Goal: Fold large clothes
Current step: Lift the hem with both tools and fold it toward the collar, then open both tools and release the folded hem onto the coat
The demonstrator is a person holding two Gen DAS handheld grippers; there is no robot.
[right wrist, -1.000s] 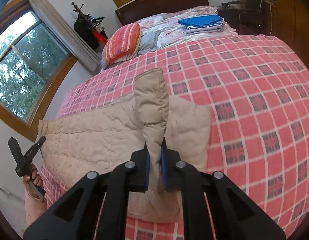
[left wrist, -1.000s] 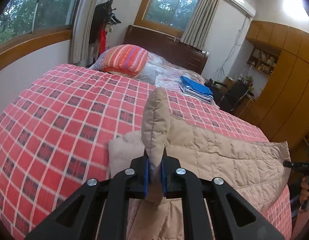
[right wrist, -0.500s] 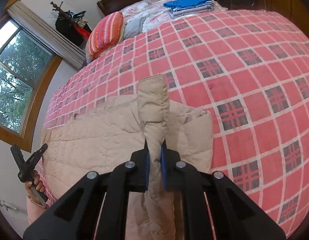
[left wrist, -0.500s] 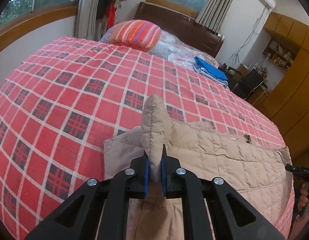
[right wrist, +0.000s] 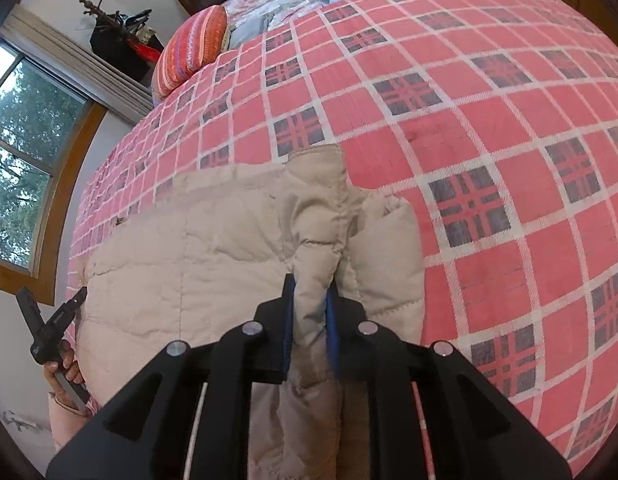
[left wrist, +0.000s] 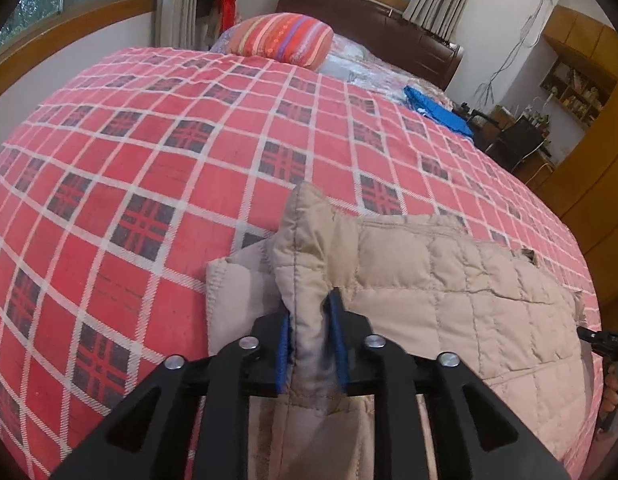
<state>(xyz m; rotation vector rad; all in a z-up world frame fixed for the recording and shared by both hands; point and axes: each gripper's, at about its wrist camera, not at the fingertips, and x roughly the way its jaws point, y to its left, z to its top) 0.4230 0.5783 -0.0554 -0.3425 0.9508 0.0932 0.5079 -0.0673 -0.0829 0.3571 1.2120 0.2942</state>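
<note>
Across the near end of the bed, a beige quilted jacket (left wrist: pixel 449 280) lies spread on the red plaid bedspread (left wrist: pixel 169 140), its stitched panels running from one of my tools to the other. My left tool (left wrist: pixel 309 336) is clamped on a bunched fold at one end of the garment, the padded cloth standing up in a ridge between the blue-lined fingers (left wrist: pixel 283 344). My right tool (right wrist: pixel 309 320) pinches a matching ridge at the opposite end, closed tight on the fabric. From the right wrist view, the jacket (right wrist: pixel 197 248) fills the lower left of the bed, and the left hand (right wrist: pixel 65 364) shows at the far edge gripping its handle. Beyond the jacket the bedspread (right wrist: pixel 469 120) stretches bare toward the head of the bed, where a striped orange pillow (left wrist: pixel 285 38) rests against a dark wooden headboard (left wrist: pixel 373 12). Folded blue clothes (left wrist: pixel 437 110) sit near the far side. Wooden wardrobes (left wrist: pixel 589 140) line the wall to the right, and curtained windows (left wrist: pixel 181 0) stand to the left.
</note>
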